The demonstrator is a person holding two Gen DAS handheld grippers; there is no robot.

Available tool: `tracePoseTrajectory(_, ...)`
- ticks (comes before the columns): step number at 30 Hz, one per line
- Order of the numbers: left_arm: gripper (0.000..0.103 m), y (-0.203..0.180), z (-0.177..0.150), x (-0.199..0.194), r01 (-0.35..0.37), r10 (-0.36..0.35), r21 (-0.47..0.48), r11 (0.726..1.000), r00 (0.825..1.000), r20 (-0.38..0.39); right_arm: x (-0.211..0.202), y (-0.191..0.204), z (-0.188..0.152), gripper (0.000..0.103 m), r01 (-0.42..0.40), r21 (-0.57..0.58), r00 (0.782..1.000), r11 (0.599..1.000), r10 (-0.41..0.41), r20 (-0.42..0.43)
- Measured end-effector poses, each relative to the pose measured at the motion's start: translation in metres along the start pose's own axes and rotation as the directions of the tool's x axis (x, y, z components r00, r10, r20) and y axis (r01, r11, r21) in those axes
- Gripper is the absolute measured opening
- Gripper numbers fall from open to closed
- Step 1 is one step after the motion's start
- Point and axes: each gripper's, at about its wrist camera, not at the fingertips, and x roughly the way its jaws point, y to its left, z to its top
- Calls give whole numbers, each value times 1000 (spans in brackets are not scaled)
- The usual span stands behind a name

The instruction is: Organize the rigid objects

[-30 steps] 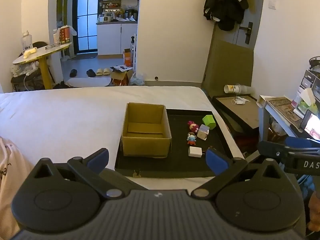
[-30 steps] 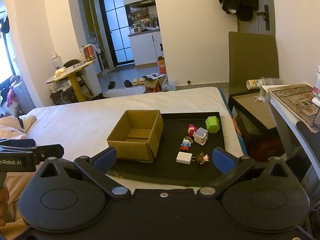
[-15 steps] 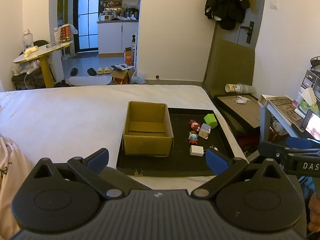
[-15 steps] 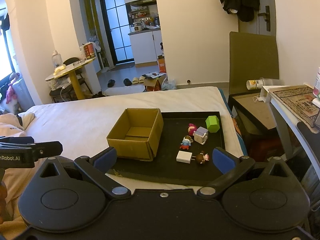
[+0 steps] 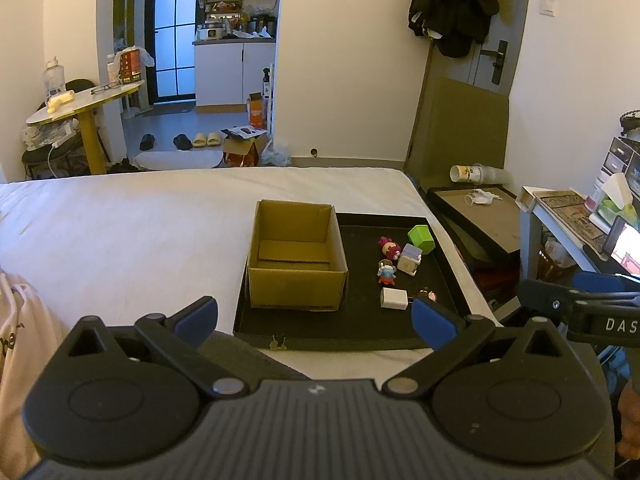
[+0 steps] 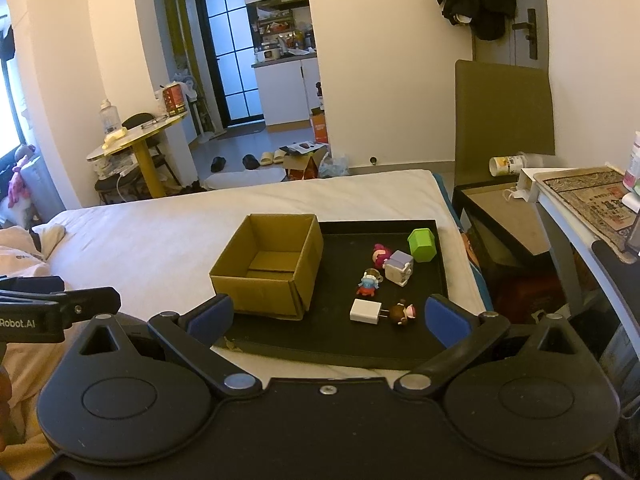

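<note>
Gaping left tongs (image 5: 314,314), right tongs (image 6: 328,316), empty

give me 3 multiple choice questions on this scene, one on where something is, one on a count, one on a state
1. Where does the open brown cardboard box stand?
A. on the left part of the flat black tray
B. on the yellow round table
C. on the floor

2. How many small things lie on the tray beside the box?
A. two
B. six
C. nine

3. How do the left gripper and the right gripper stand?
A. both shut on toys
B. both open and empty
C. one holds the box

Answers:
1. A, the box sits on the tray's left side.
2. B, the green block, lilac cube, white charger and three small figurines.
3. B, the blue fingertips are wide apart with nothing between them.
</note>
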Motion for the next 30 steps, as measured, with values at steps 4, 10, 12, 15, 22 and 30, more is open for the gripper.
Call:
tracePoseTrajectory(4, 103, 0, 0, 0, -2, 2, 2, 1000, 1000, 0, 0, 0, 0, 103, 0, -1, 1000, 1000, 0, 0)
tracePoseTrajectory(10, 103, -1, -1, 0, -3, 3, 10, 1000, 1000, -1, 0, 0, 0, 103, 0, 0, 1000, 1000, 0, -3)
tracePoseTrajectory(12, 103, -1, -2, 0, -2, 3, 9, 1000, 1000, -2, 0, 0, 0, 103, 1, -2, 1000, 1000, -1, -3)
tracePoseTrajectory(15, 103, -1, -1, 0, -3, 3, 8, 1000, 1000, -2, 0, -1, 0, 103, 3, -1, 1000, 1000, -3, -3)
tracePoseTrajectory(22, 103, -1, -1, 2, -4, 4, 7, 1000, 1000, -7, 1, -1, -2, 103, 10, -1, 1000, 1000, -10, -5)
tracePoseTrajectory(30, 103, 1, 1, 7, -6, 6, 8, 1000, 1000, -15, 4, -1, -3, 103, 11, 0, 1000, 1000, -11, -10)
